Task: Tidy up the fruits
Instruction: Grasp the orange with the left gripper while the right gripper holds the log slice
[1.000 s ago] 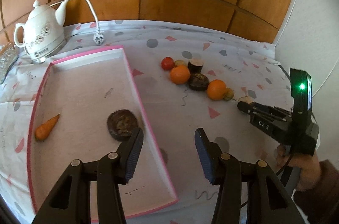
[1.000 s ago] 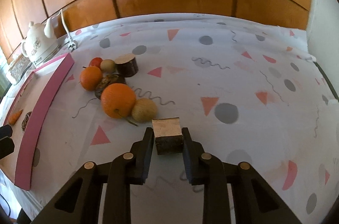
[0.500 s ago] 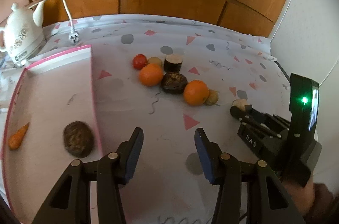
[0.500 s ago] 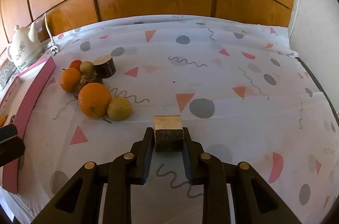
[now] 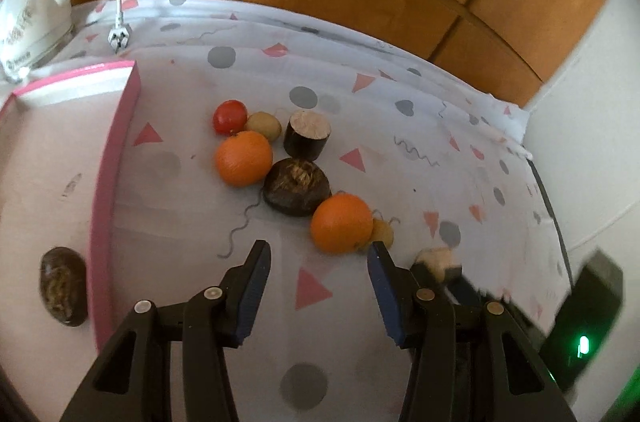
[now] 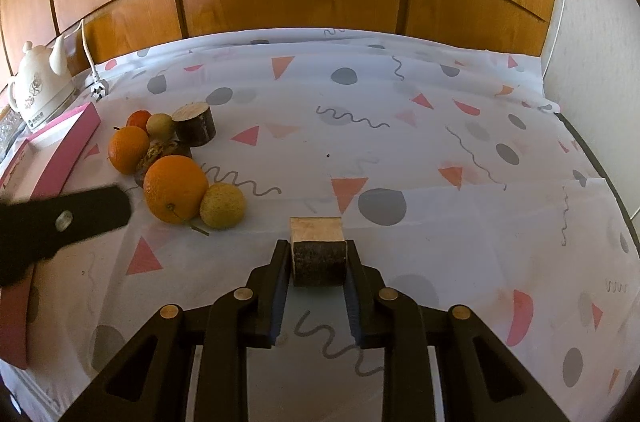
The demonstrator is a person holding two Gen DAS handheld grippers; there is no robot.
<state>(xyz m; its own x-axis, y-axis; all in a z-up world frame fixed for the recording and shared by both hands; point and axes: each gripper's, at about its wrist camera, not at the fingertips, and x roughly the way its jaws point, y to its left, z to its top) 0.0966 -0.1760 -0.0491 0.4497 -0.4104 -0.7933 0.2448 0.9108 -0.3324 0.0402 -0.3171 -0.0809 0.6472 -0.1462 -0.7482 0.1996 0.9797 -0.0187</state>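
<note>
A cluster lies on the patterned cloth: a tomato, two oranges, two small yellowish fruits, a dark bark-covered cylinder and a dark round fruit. My left gripper hangs open just short of the nearer orange, nothing between its fingers. My right gripper is shut on a cut bark-covered piece, held above the cloth to the right of the cluster. Another dark round fruit lies in the pink-rimmed tray.
A white kettle with its cord and plug stands at the back left behind the tray. Wooden panels run along the back and a white wall closes the right side. Bare cloth stretches right of the cluster.
My left gripper has swung right from over the tray to the fruit cluster, still open. The right gripper stays shut on the cut piece, roughly in place.
</note>
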